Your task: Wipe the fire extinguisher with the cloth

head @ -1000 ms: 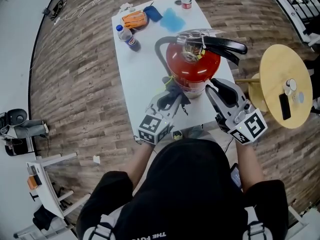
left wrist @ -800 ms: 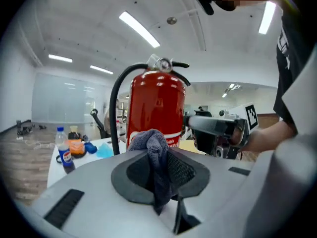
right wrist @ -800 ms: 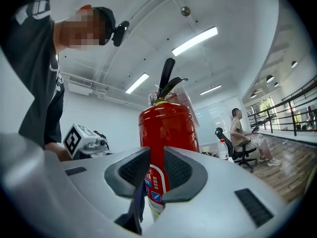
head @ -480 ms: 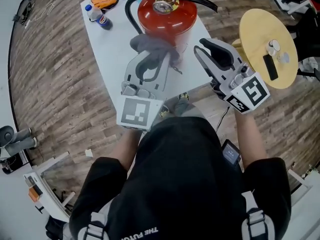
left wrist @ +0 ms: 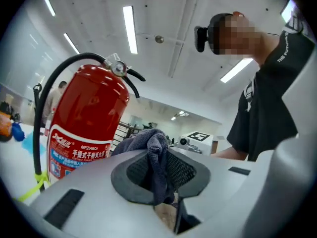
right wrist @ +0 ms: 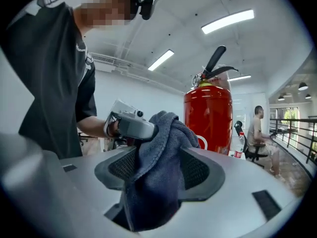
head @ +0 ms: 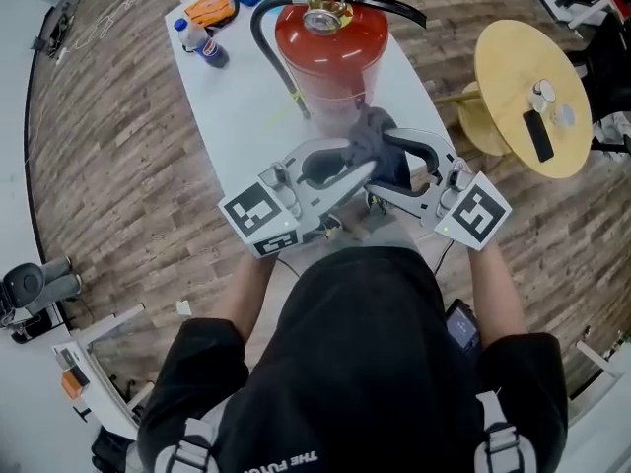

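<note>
So half a second ago my right hand-held gripper (head: pixel 392 170) was spread wide and empty, off past the tabletop's (head: pixel 242 116) right edge. Now it's swung in and both are pinching the same grey-blue cloth (head: pixel 378 141). My left hand-held gripper (head: pixel 347 172) is clamped on one fold of it, same as before, and the right one is closed on another bunch. The cloth sits by the near edge, just in front of the red fire extinguisher (head: pixel 330 52), which stands upright mid-tabletop.
</note>
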Motion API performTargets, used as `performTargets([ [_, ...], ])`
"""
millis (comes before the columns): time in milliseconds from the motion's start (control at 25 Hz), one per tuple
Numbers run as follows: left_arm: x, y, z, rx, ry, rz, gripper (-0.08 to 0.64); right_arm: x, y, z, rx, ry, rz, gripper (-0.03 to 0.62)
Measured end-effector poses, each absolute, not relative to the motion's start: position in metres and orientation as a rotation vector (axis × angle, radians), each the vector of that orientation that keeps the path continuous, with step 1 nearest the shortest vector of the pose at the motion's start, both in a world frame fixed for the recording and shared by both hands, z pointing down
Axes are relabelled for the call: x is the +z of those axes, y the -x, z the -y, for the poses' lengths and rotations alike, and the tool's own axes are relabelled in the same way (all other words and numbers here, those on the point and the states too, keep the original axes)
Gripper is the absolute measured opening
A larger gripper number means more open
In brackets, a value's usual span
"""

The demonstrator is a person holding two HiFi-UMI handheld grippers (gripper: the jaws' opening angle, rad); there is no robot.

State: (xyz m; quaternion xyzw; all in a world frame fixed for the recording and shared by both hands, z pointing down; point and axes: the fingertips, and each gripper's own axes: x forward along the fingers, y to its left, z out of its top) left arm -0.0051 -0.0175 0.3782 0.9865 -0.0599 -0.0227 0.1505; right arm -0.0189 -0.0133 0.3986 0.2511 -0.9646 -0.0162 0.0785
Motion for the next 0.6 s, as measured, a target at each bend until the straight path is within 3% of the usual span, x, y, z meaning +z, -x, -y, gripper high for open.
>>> performTargets([
  [80,0.377,-0.002,0.018,0.039,-2.923,0.181,0.072,0.402,0.014,0.020,-0.142,-0.743,2.851,0.230],
  [120,0.378,-0.006,0.021,0.110,-2.970,0.217,0.072,0.405,0.008,0.026,-0.169,-0.761,2.815,0.146],
  [200,0.382,-0.011,0.027,0.215,-3.023,0.329,0.077,0.406,-0.006,0.040,-0.157,-0.831,2.790,0.096],
  [440,0.374,0.004,0.066,0.252,-2.966,0.841,0.086,0.341,-0.078,0.119,0.000,-1.304,3.058,0.072],
  [600,0.377,0.003,0.075,0.268,-2.914,0.987,0.086,0.311,-0.079,0.158,-0.069,-1.254,3.179,0.072],
])
